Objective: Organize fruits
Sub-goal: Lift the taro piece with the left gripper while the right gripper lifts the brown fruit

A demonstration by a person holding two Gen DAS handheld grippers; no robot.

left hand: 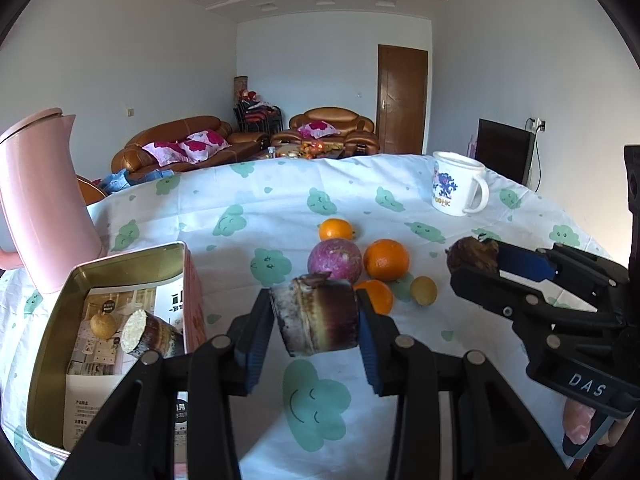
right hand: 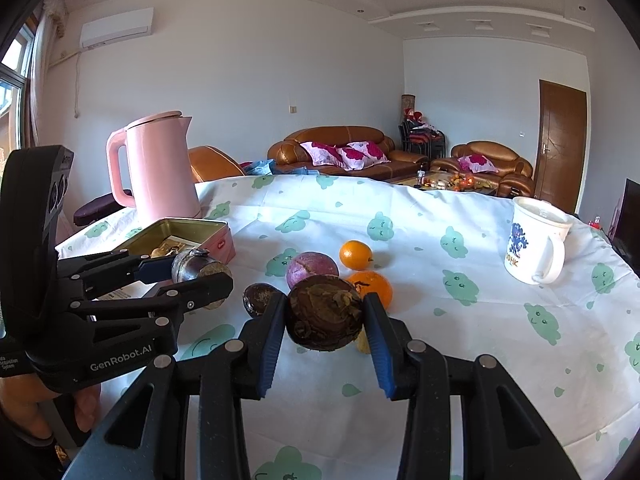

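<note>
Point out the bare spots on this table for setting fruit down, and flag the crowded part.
Free: the cloth between the fruit cluster and the white mug, and the far cloth behind the small orange, toward the pink kettle. The tin has bare floor near its front. Crowded: around the purple fruit and oranges, just ahead of both grippers.

The left gripper (left hand: 316,320) points forward and slightly down over the near part of the table, its two blue-padded fingers (left hand: 256,344) pressed against the sides of a short sugarcane piece (left hand: 314,314) held clear of the cloth. The right gripper (right hand: 325,318) sits beside it at much the same tilt, its pads clamped on a dark round fruit (right hand: 325,312). A hand (right hand: 86,404) grips the left gripper's handle; fingertips (left hand: 578,420) show under the right one's.
</note>
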